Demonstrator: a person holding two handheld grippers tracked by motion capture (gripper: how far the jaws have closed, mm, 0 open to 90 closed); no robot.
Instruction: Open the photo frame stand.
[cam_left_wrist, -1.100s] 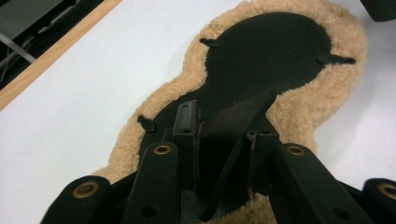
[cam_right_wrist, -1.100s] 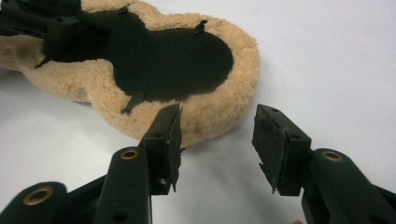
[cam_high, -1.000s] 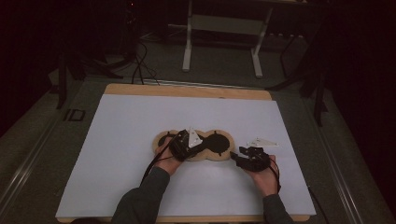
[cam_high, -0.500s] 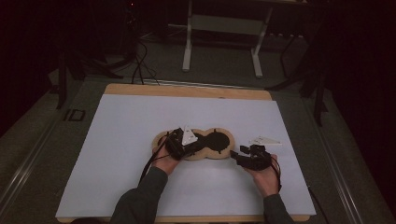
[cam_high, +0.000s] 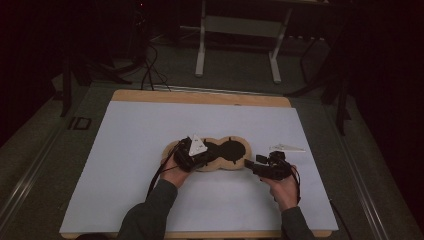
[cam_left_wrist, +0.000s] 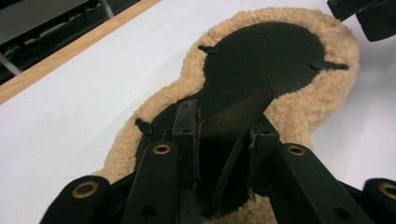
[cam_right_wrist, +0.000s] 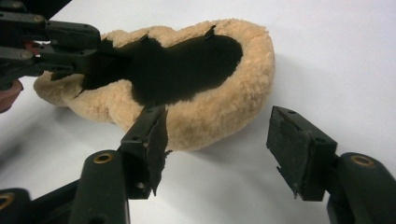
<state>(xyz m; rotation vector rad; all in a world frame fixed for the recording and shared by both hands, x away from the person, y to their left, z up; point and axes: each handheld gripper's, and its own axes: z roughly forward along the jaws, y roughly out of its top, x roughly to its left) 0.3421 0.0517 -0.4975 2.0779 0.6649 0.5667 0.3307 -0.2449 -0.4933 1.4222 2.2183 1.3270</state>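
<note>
A peanut-shaped pad (cam_high: 220, 168) with a tan fleece rim and a black lining (cam_high: 233, 149) lies mid-table on the white sheet. My left gripper (cam_high: 201, 159) is at the pad's left end. In the left gripper view, my left gripper (cam_left_wrist: 224, 116) is shut on a pinched-up fold of the black lining (cam_left_wrist: 266, 56). My right gripper (cam_high: 249, 165) sits at the pad's right end. Its jaws have just been opening and stand wide, with nothing between them in the right gripper view. There the fleece rim (cam_right_wrist: 224, 107) lies just beyond my right gripper (cam_right_wrist: 224, 135), and the left gripper (cam_right_wrist: 88, 60) holds the far end.
The white sheet (cam_high: 150, 150) covers a wooden tabletop whose edge (cam_high: 200, 97) shows at the back. A metal stand (cam_high: 202, 45) and cables (cam_high: 147, 65) are on the dark floor beyond. The person's forearms (cam_high: 150, 215) come in from the near edge.
Both hands stay where they were. The right gripper's jaws look a little wider apart than before.
</note>
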